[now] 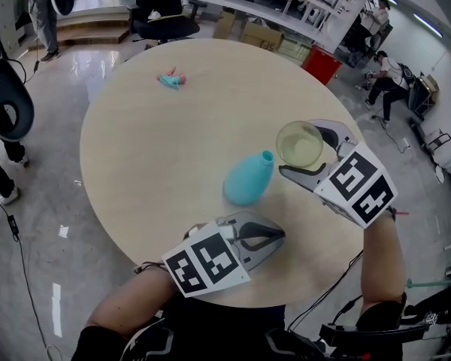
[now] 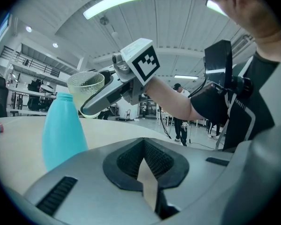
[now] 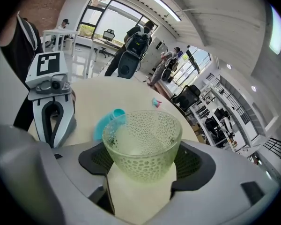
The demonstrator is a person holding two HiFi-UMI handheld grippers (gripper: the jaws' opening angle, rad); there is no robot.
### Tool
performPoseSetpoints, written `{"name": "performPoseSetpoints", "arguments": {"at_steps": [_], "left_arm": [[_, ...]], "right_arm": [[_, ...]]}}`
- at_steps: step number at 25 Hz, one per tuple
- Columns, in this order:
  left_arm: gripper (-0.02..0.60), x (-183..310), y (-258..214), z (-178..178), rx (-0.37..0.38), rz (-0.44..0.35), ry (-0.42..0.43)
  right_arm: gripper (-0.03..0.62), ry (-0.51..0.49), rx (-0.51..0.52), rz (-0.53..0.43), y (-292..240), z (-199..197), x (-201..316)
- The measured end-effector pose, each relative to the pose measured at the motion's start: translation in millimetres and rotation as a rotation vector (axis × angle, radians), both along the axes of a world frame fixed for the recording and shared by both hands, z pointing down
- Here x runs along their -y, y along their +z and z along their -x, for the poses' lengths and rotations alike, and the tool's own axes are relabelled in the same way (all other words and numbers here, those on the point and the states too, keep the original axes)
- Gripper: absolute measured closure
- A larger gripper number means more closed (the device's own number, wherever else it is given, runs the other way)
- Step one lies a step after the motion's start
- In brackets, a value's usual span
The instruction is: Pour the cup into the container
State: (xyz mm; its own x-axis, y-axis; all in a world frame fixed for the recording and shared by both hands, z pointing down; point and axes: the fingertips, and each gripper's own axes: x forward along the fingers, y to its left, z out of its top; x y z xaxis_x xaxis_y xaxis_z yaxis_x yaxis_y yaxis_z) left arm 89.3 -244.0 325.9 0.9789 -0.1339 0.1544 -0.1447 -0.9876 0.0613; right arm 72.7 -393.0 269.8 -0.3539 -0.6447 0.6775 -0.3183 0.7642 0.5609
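Cup (image 1: 300,143), clamped in right gripper (image 1: 301,149), hangs beside container (image 1: 248,180) mouth; left gripper (image 1: 278,236) closed.

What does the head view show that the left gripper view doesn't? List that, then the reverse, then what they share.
Head view only: the marker cube atop the left tongs, and the person's left forearm behind it. Left gripper view only: a ceiling light strip. Both: the right tongs gripping the cup near the teal bottle on the round table.
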Motion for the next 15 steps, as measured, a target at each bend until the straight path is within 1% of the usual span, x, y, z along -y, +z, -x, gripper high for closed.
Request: {"name": "performPoseSetpoints", "arguments": {"at_steps": [8,15], "left_arm": [[0.581,-2.3,-1.0,-0.2,0.000,0.000,0.000],[0.581,-1.2,-2.1,-1.9,0.001,0.000,0.000]], "right_arm": [[0.217,0.014,-0.075,-0.008,-0.4,-2.2,-1.0],[0.217,0.014,-0.122,-0.023,-2.6,-2.8,3.5]]}}
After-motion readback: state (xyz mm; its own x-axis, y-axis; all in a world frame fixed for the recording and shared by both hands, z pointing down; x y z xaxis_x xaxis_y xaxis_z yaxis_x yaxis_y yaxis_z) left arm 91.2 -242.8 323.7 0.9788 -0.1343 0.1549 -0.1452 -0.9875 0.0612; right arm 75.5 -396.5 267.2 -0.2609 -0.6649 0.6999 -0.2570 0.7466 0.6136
